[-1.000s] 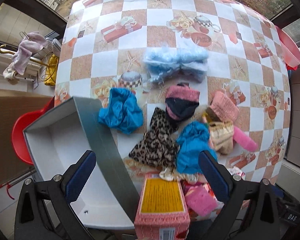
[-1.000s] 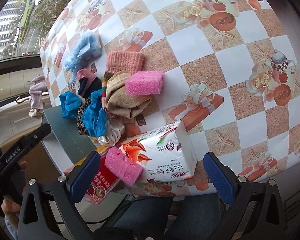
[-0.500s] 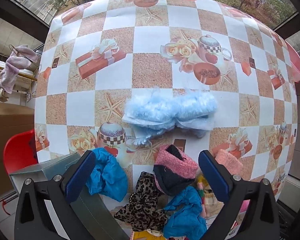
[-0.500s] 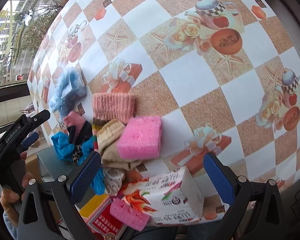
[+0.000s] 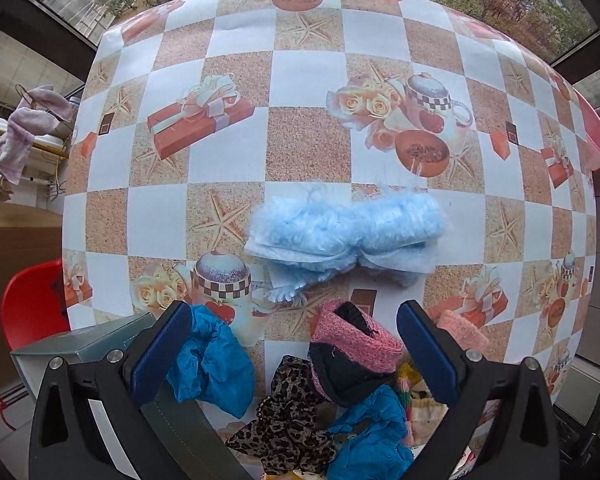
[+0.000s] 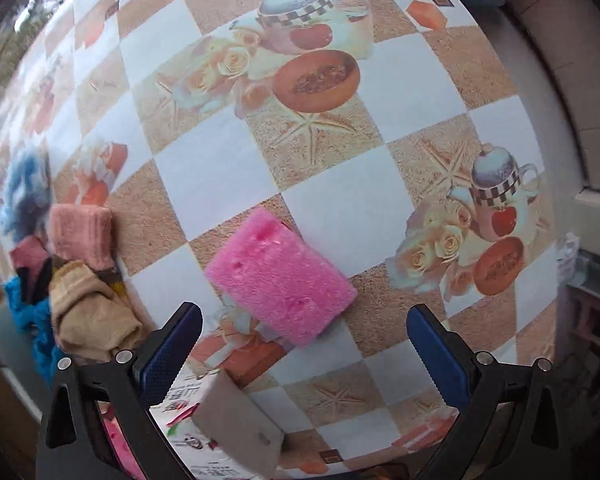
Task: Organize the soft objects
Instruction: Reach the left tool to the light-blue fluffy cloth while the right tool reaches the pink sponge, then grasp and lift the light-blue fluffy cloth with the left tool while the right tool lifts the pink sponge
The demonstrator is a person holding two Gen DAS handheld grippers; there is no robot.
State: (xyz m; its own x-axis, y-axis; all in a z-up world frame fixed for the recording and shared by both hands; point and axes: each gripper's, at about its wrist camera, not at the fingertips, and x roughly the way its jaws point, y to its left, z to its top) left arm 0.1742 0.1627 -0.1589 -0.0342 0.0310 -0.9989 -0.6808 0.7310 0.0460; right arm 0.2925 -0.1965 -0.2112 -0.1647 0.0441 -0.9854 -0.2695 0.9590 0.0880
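Pink, porous foam: a rectangular pink sponge block (image 6: 280, 276) lies flat on the checked, printed oilcloth tablecloth (image 6: 340, 208), apart from the other items and directly ahead of the right gripper (image 6: 304, 344). That gripper's blue-padded fingers (image 6: 436, 356) are spread wide, nothing between them, and the block sits roughly on their centreline.

Judgement: the step in hand is the approach to a pick, with no item yet grasped by either tool. The next move for the right gripper calls for lowering so that the pads straddle the block's sides, then closing; the foam will likely compress, so a light squeeze should suffice.

The left gripper (image 5: 294, 344) is likewise spread and empty. Ahead of it lies a fluffy light-blue plush bundle (image 5: 348, 236), well clear of the fingertips. Closer in lies a heap of soft items: a pink-cuffed dark knitted sock (image 5: 352, 352), a crumpled bright-blue cloth (image 5: 216, 364) and a leopard-print fabric piece (image 5: 288, 420). A grey open box (image 5: 88, 348) shows at the table's left edge, behind the left finger; it is presumably the destination, though this cannot be confirmed.

In the right view, a beige knitted sock (image 6: 88, 312) and a printed white tissue pack (image 6: 204, 432) lie beside the left finger.
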